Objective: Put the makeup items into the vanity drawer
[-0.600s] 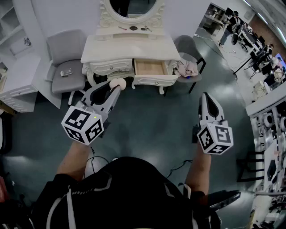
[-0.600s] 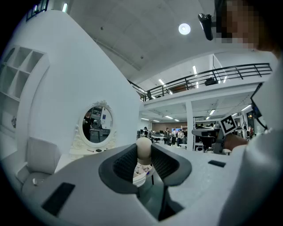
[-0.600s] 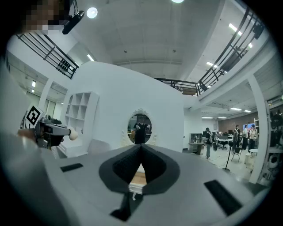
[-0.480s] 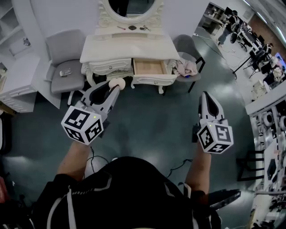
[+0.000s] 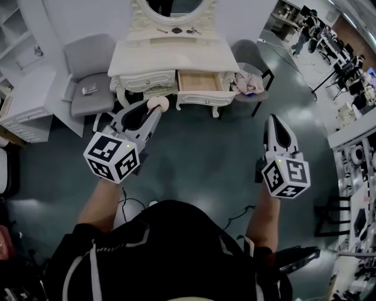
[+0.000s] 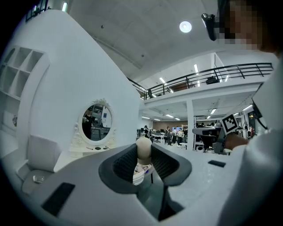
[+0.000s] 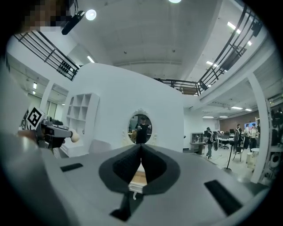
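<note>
My left gripper (image 5: 154, 110) is shut on a beige egg-shaped makeup sponge (image 5: 157, 103), held above the floor in front of the white vanity (image 5: 173, 56). In the left gripper view the sponge (image 6: 143, 148) stands upright between the ribbed pads (image 6: 126, 161). The vanity's right-hand drawer (image 5: 198, 82) is pulled out and its wooden bottom shows. A few small makeup items (image 5: 176, 30) lie on the shelf under the oval mirror (image 5: 173, 6). My right gripper (image 5: 274, 120) is shut with nothing in it; its jaws meet in the right gripper view (image 7: 140, 152).
A grey chair (image 5: 88, 73) stands left of the vanity with a small object on its seat. Another chair (image 5: 249, 76) with cloth on it stands to the right. A white cabinet (image 5: 26, 103) is at far left. Cables (image 5: 235, 218) trail on the floor. People work at the far right.
The head view has shifted a little, so the vanity sits slightly higher in the frame. Both grippers keep their pose, and the sponge stays in the left one.
</note>
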